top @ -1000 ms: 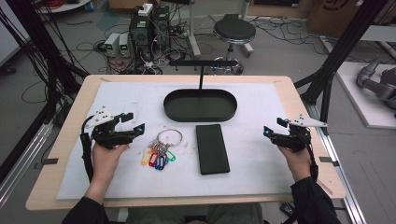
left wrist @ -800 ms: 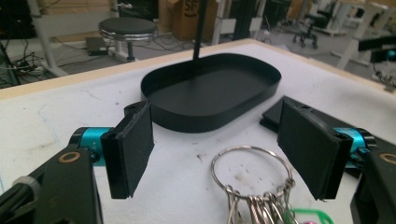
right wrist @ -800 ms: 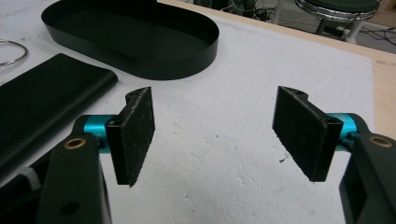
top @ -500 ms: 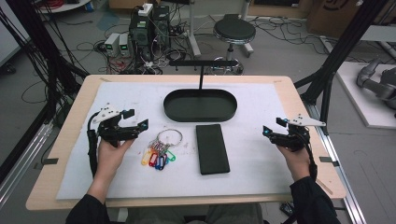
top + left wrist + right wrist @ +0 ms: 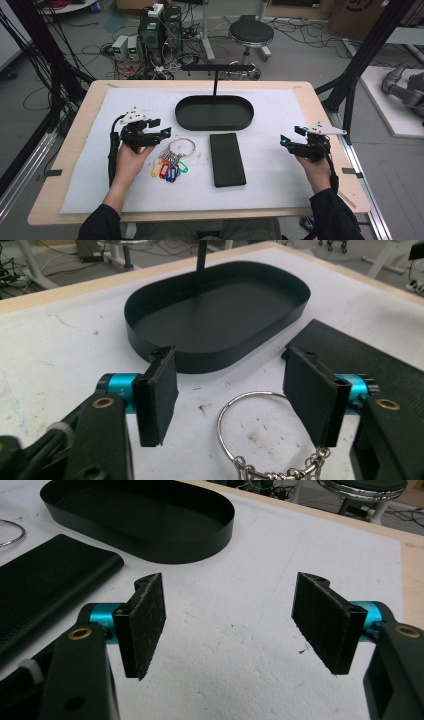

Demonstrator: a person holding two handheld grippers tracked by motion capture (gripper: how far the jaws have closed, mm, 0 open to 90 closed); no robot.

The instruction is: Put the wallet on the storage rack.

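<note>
Low in the left gripper view, the key ring [image 5: 252, 432] lies on the white surface [image 5: 60, 350] between the left gripper [image 5: 157, 129]'s jaws, which have just been narrowing and do not yet touch it. At lower right of the high view, the right gripper [image 5: 291, 138] hovers with its jaws wide and nothing between them. Beyond, mid-frame, lie the black case [image 5: 227, 159] and, farther up, the oval tray [image 5: 214, 122].

Bare mat [image 5: 280, 172] beside black case [image 5: 227, 159]
</note>
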